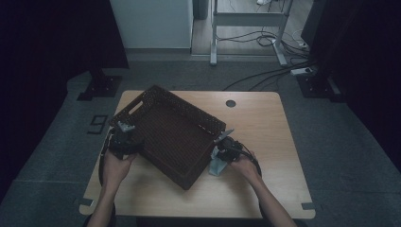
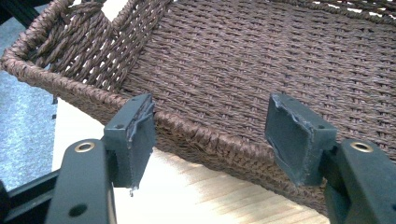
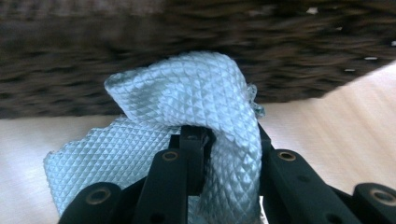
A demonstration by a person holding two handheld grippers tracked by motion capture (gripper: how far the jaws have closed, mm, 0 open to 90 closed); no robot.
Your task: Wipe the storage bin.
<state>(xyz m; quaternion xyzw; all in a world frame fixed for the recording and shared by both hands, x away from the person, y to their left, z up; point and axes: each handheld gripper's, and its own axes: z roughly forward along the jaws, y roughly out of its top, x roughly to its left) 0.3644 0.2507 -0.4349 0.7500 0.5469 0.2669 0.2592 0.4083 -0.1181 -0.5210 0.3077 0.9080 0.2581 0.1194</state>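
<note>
The left gripper (image 1: 124, 138) sits at the left rim of the woven basket (image 1: 189, 118), forearm entering from the bottom edge. In the left gripper view its jaws stand apart on either side of the basket rim (image 2: 196, 135), pads not pressing it: released. The right gripper (image 1: 222, 150) rests just beside the basket's right wall, wrist angled inward. Its jaws are clenched on a pale blue textured cloth (image 3: 187, 98), which hangs low over the wooden table (image 1: 265, 123), next to the basket.

high view: overhead, facing forward-down, far | gripper views: low, close, level | shared: dark brown woven rectangular basket (image 1: 172, 135), centre frame; right's blurred, probably its wall (image 3: 196, 28)
</note>
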